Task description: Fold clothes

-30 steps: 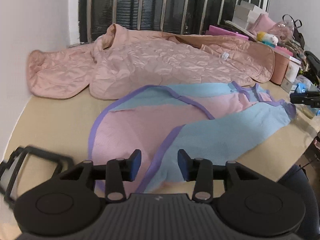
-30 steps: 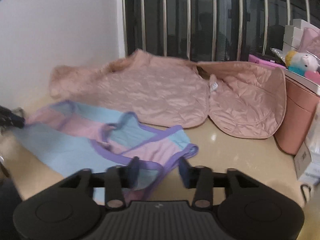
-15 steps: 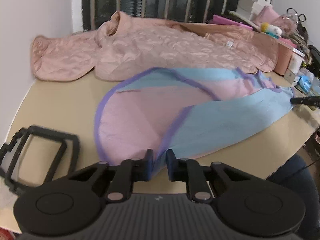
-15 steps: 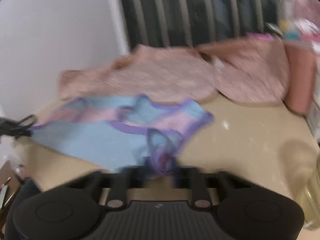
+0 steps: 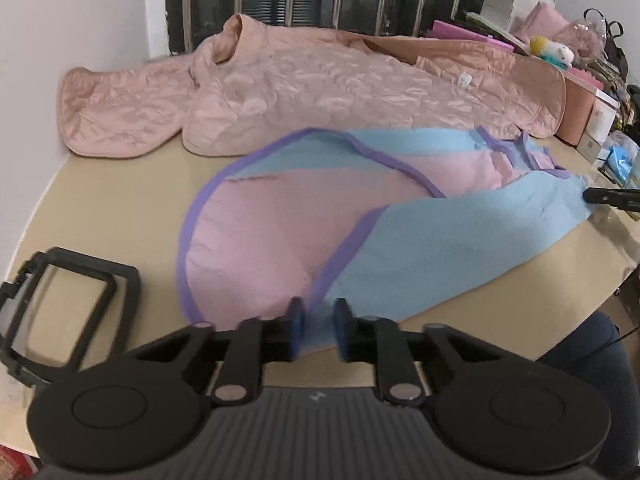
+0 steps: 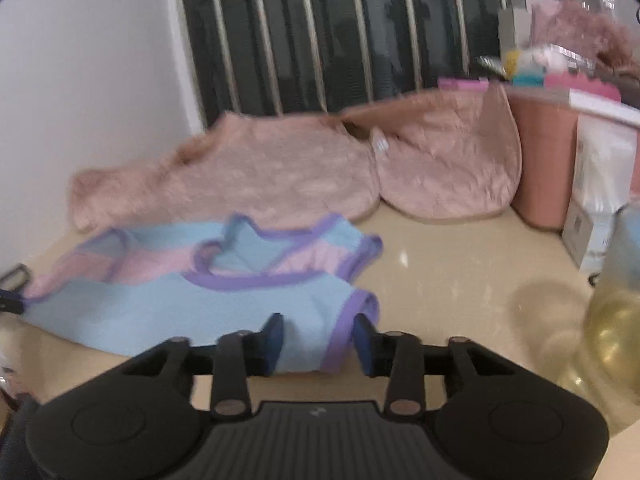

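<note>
Spread across the beige worktop, before a pink quilted jacket — the blue-and-pink garment. Left claw nearly closed on its near hem; right claw parted around the purple-trimmed corner.

Top: light blue & pink panels w/ purple trim. Jacket: dusty pink, quilted, shiny. Table: beige. Grippers black w/ blue pads. Frame: black. Box: salmon pink. Window bars: silver on dark.
</note>
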Demonstrator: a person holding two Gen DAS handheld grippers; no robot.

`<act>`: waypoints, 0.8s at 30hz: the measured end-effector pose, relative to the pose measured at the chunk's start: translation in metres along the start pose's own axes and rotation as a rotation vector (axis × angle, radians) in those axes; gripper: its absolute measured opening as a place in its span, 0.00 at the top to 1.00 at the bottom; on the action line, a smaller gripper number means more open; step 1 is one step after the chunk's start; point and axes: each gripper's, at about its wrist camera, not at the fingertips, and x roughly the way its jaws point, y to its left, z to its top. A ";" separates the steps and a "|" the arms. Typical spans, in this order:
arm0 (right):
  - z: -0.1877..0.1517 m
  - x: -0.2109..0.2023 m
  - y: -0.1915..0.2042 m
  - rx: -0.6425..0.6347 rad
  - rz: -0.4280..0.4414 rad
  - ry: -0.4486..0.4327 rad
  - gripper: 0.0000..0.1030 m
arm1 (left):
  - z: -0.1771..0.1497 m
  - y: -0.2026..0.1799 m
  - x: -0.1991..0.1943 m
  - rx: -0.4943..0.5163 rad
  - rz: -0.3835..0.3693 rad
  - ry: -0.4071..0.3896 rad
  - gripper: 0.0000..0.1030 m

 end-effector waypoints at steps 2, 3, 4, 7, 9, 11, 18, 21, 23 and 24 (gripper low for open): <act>-0.002 0.010 0.003 -0.004 -0.044 0.015 0.85 | -0.001 0.000 0.000 -0.007 0.002 -0.004 0.86; -0.004 0.011 0.006 -0.021 -0.064 0.017 0.85 | -0.002 0.001 0.000 -0.006 0.004 -0.002 0.86; -0.005 0.011 0.010 -0.049 -0.083 0.019 0.85 | -0.003 0.002 -0.001 -0.004 0.007 0.001 0.86; -0.007 0.010 0.018 -0.083 -0.120 0.029 0.90 | -0.006 0.001 -0.005 0.001 0.018 0.008 0.87; -0.009 0.006 0.022 -0.095 -0.145 0.042 0.91 | -0.009 -0.001 -0.008 -0.001 0.014 0.010 0.87; -0.012 -0.002 0.025 -0.114 -0.179 0.062 0.91 | -0.015 -0.002 -0.013 -0.015 -0.001 0.005 0.87; -0.020 -0.038 0.013 -0.080 -0.215 0.123 0.90 | 0.007 -0.017 -0.027 0.016 -0.023 -0.033 0.75; -0.010 -0.058 0.011 -0.077 -0.203 0.094 0.79 | 0.027 -0.023 -0.034 0.039 -0.021 -0.064 0.60; 0.009 -0.067 0.017 -0.098 -0.158 0.019 0.58 | 0.056 -0.032 -0.020 0.083 -0.012 -0.073 0.49; 0.020 -0.071 0.020 -0.111 -0.124 -0.022 0.45 | 0.071 -0.036 -0.013 0.105 -0.008 -0.078 0.44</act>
